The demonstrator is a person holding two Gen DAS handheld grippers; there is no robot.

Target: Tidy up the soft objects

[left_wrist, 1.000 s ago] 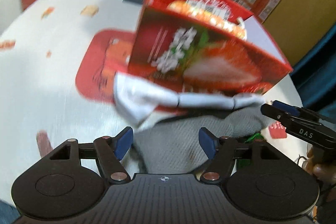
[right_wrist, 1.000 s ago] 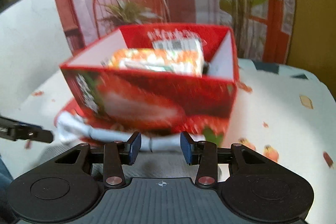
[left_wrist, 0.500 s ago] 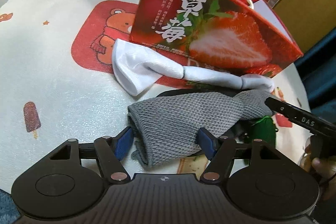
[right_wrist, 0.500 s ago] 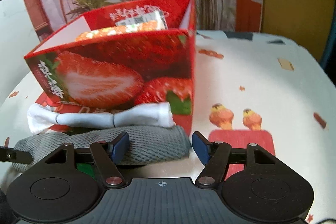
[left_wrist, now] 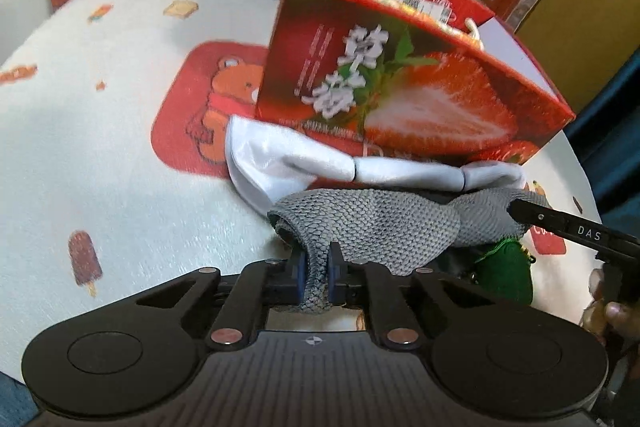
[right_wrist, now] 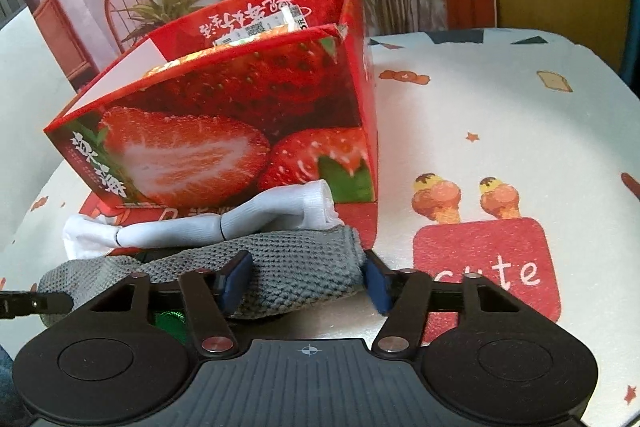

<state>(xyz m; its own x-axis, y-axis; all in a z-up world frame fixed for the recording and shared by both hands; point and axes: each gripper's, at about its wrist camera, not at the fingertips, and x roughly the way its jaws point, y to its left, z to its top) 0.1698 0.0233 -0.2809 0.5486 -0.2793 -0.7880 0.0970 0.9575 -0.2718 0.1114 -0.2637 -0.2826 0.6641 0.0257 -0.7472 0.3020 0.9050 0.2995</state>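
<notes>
The left hand-held gripper [left_wrist: 316, 277] points steeply down, its jaws just closed and pinched tight on a fold of grey sock [left_wrist: 372, 223]. The right hand-held gripper [right_wrist: 306, 279] also tilts down; its jaws have been closing and straddle the sock's other end, blue pads [right_wrist: 236, 279] at its sides. Fingers [left_wrist: 612, 315] grip its handle.

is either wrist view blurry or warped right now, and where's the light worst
Left wrist view: strawberry box slightly smeared by motion blur, grey knit sock near the left gripper sharper; fisheye bends the table edge. Right wrist view: crisper, box print readable, same curved edges; dim under the sock by the right gripper.
</notes>
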